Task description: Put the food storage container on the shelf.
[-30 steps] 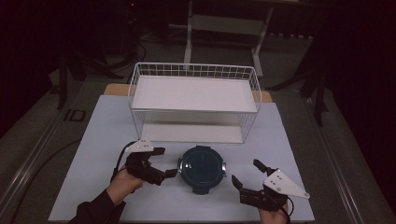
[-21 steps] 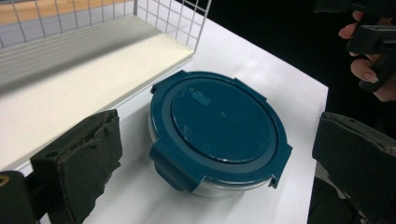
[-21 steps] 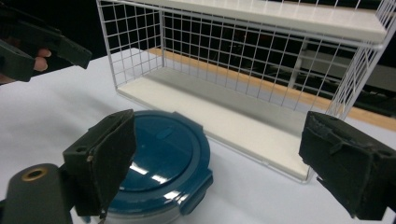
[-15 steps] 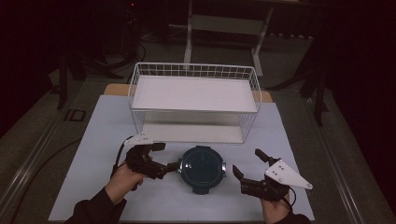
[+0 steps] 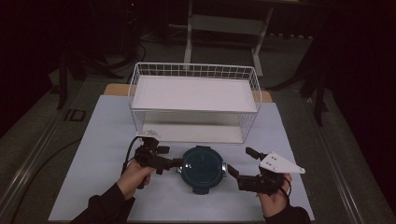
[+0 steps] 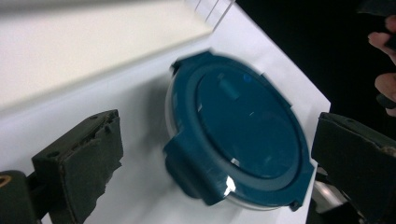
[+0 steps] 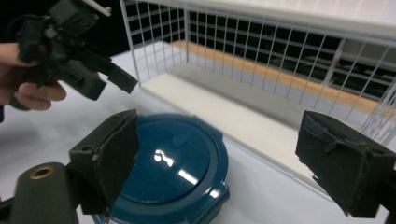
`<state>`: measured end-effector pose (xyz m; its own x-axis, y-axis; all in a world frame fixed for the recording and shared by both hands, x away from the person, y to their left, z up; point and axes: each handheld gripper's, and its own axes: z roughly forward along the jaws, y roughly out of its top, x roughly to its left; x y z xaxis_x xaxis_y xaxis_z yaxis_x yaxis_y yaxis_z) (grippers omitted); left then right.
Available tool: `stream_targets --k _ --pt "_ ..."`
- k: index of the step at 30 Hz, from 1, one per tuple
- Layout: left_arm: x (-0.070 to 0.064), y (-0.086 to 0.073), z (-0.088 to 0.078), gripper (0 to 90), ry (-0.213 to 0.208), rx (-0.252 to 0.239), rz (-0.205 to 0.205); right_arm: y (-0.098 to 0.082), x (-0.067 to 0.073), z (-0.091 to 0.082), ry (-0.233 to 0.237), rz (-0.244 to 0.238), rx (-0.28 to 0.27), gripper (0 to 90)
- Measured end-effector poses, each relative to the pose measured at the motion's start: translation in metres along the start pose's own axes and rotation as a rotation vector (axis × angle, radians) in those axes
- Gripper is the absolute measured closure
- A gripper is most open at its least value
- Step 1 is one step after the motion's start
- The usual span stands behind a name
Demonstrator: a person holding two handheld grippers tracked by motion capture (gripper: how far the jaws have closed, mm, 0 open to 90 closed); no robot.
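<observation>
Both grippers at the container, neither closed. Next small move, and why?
Probably ease both in to pinch the rim. The round blue-lidded container sits flat on the table between the left gripper and right gripper, both open, each by one of its sides, neither clamped on yet.

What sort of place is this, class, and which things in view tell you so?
Probably a lab or recording set-up, not a kitchen: a white-covered table in a dark room, a wire rack, one round blue container, and stands behind.
</observation>
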<state>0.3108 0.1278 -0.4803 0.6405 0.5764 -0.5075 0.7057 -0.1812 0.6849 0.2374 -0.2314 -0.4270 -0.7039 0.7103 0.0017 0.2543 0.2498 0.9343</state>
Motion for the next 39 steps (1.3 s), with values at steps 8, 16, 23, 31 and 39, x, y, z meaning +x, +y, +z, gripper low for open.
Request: stream_targets --k 8,16,23,31,39 --pt "0.016 -0.009 0.014 6.4 -0.041 0.08 -0.162 -0.008 -0.005 0.01 0.022 0.07 0.047 9.6" --pt "0.028 -0.008 0.022 32.2 -0.092 0.172 -0.329 -0.01 -0.001 0.011 0.016 0.066 0.065 9.6" --pt "0.033 -0.01 0.025 46.4 -0.147 0.195 -0.404 -0.013 0.002 0.013 0.018 0.065 0.087 9.7" --pt "0.033 -0.011 0.028 51.1 -0.174 0.205 -0.386 -0.016 -0.001 0.016 0.034 0.109 0.113 10.3" --pt "0.025 -0.014 0.023 51.8 -0.156 0.191 -0.342 -0.03 -0.018 0.033 0.127 0.359 0.218 14.8"
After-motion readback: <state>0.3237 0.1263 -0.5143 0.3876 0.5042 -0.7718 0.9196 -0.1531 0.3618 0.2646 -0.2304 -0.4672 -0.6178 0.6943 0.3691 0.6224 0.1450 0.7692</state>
